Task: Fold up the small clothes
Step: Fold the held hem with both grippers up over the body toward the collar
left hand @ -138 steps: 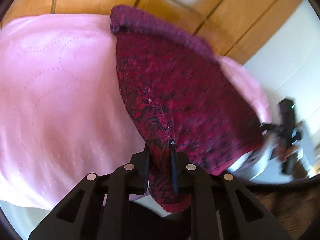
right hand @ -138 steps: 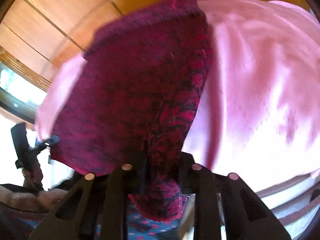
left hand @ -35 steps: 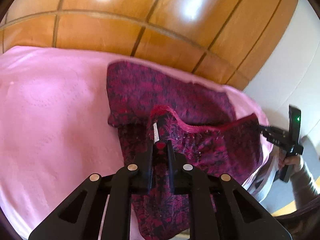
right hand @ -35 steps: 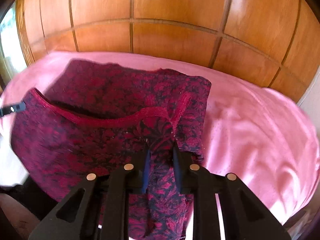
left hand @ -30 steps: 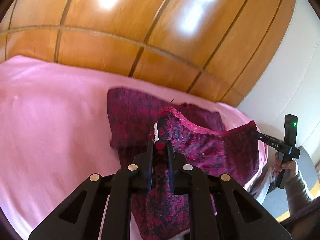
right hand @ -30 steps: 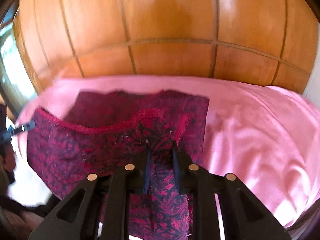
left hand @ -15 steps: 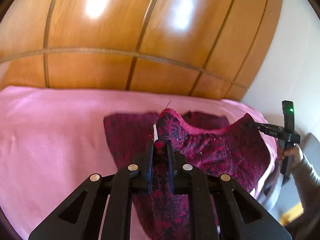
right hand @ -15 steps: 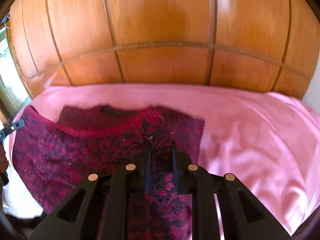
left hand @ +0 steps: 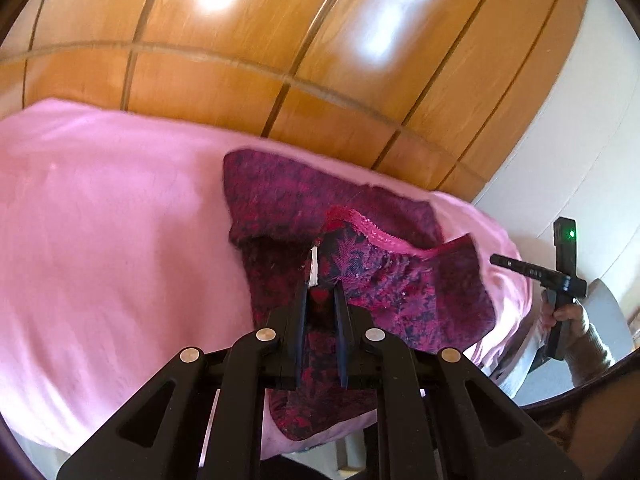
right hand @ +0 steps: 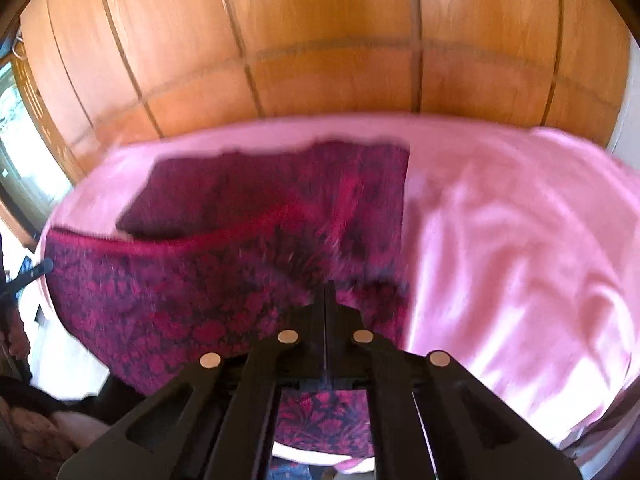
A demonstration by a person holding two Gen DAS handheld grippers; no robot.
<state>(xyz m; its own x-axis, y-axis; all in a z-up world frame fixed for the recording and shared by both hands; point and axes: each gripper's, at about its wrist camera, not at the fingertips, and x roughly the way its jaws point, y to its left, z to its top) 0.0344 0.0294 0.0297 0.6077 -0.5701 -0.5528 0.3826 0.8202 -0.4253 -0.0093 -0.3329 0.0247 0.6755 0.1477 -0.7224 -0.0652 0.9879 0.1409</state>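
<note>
Partly garment (left hand: 360,276) between left tool (left hand: 320,300)

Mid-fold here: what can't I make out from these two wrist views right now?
- Right wrist view: motion blur smears the garment; whether the shut right gripper still pinches cloth is unclear.
- Left wrist view: the left gripper and its frame cover the garment's near edge.
- Both views: the pink bed cover runs off the frame; its front edge is cut off.

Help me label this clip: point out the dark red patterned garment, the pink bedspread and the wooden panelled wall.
dark red patterned garment (left hand: 420,304): left wrist view, on its raised front layer.
pink bedspread (left hand: 120,240): left wrist view, on bare cloth left of the garment.
wooden panelled wall (right hand: 320,40): right wrist view, on an upper panel.
</note>
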